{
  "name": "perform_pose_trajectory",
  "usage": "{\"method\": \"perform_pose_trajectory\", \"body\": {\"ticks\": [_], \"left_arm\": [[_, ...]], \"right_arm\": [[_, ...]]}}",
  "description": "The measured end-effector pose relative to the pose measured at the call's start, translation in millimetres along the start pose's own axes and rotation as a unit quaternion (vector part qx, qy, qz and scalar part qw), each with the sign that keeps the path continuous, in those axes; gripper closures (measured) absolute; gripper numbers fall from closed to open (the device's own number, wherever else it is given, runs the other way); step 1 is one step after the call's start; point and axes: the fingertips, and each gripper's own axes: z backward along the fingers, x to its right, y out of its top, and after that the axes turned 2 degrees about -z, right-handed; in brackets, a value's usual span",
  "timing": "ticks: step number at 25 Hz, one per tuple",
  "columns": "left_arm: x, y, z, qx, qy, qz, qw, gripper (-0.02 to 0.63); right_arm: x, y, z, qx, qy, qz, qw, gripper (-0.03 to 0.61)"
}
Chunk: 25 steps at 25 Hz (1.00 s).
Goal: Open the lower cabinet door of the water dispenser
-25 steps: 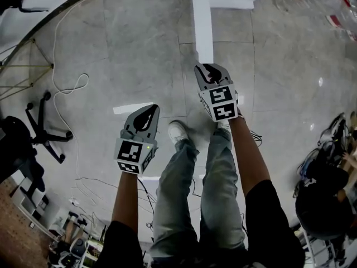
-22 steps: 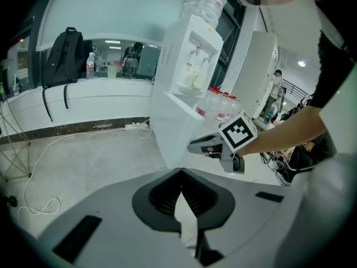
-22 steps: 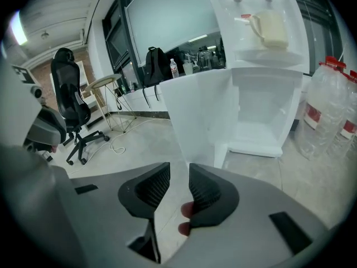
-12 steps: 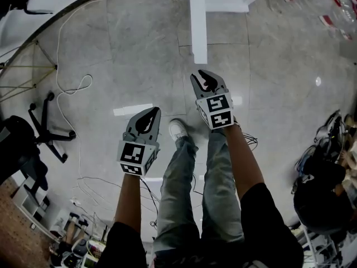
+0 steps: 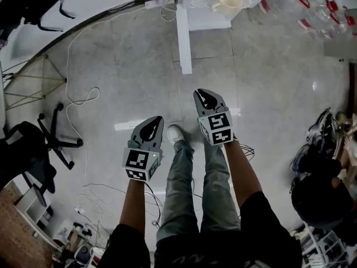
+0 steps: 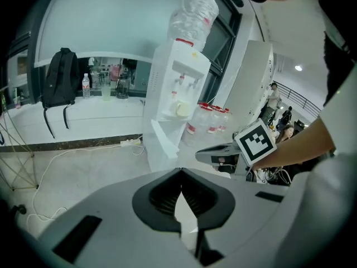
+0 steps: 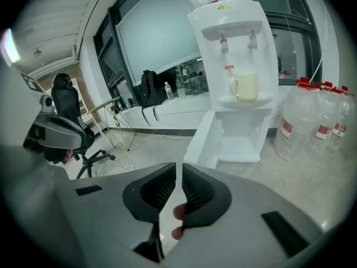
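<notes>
The dispenser (image 7: 234,43) is being seen ahead of both grippers, with its lower door (image 7: 199,141) standing open to the left side. The left gripper (image 6: 180,173) is being held with its fingers pressed together and empty. The right gripper (image 7: 179,167) has just been closing its fingers; a thin gap is being left, with nothing between them.

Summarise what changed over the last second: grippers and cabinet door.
The right gripper pulled away from the edge of the white lower cabinet door; its jaws have just been closing on nothing, a narrow gap left. Unchanged: door open, left gripper shut and empty.
</notes>
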Motion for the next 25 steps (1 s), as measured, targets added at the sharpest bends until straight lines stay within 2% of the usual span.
{"method": "perform_pose_trajectory", "body": {"ticks": [16, 25], "left_arm": [[59, 122, 57, 0.049, -0.001, -0.021, 0.9986, 0.601], [113, 178, 72, 0.078, -0.013, -0.013, 0.9968, 0.601]], "right_arm": [[20, 84, 153, 0.053, -0.052, -0.021, 0.997, 0.563], [45, 142, 236, 0.106, -0.073, -0.065, 0.99, 0.563]]}}
